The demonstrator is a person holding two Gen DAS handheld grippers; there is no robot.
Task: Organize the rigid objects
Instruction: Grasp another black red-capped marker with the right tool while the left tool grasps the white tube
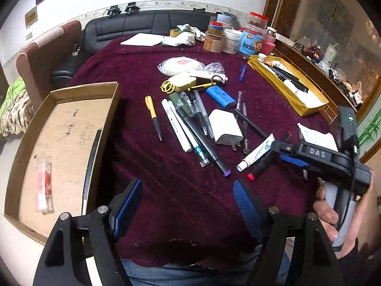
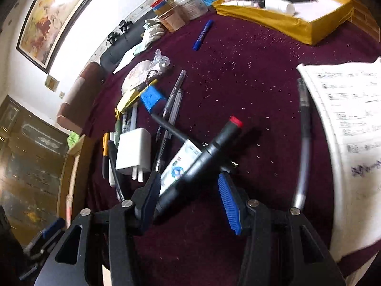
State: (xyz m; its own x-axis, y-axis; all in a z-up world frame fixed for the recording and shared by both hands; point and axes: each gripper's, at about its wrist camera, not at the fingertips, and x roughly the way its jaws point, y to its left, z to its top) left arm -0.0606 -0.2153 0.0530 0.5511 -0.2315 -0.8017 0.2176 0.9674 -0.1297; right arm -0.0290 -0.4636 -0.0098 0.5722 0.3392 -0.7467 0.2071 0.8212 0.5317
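Maroon cloth (image 1: 181, 190) carries scattered pens (image 1: 190, 128) beside cardboard tray (image 1: 71, 119).

- The right tongs (image 2: 188, 197) straddle a black red-capped marker (image 2: 209, 150), jaws apart.
- The marker lies across a white tube (image 2: 181, 164).
- A yellow tray (image 2: 273, 21) sits at the worktop's (image 2: 250, 71) far edge.

Maroon tablecloth (image 1: 181, 190); plain brown cardboard box (image 1: 71, 124); yellow tray (image 1: 302, 109); white charger (image 1: 225, 126); blue battery (image 1: 220, 95); yellow-and-black pen (image 1: 153, 116); black marker (image 2: 202, 159) was red-capped; gripper pads (image 1: 128, 205) were ribbed blue.
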